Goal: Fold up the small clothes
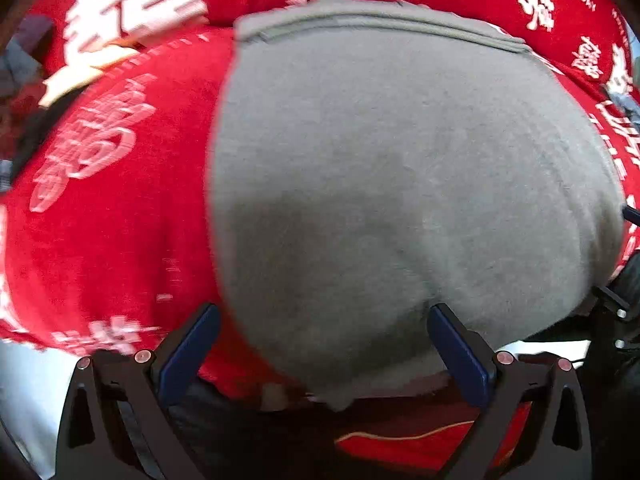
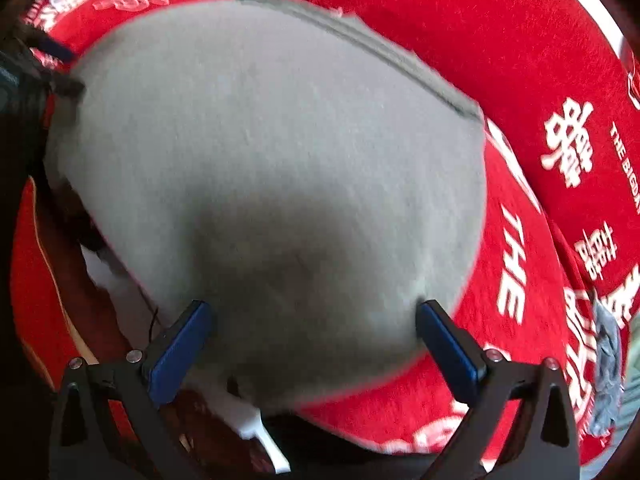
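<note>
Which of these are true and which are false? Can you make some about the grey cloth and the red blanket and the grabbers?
1. The grey garment lies on a red cloth with white writing. True.
2. The left gripper is shut tight. False: its fingers stand wide apart.
3. The right gripper is open. True.
4. The gripper pads are yellow. False: they are blue.
5. The grey garment has stripes. False: it is plain, with a stitched hem.
</note>
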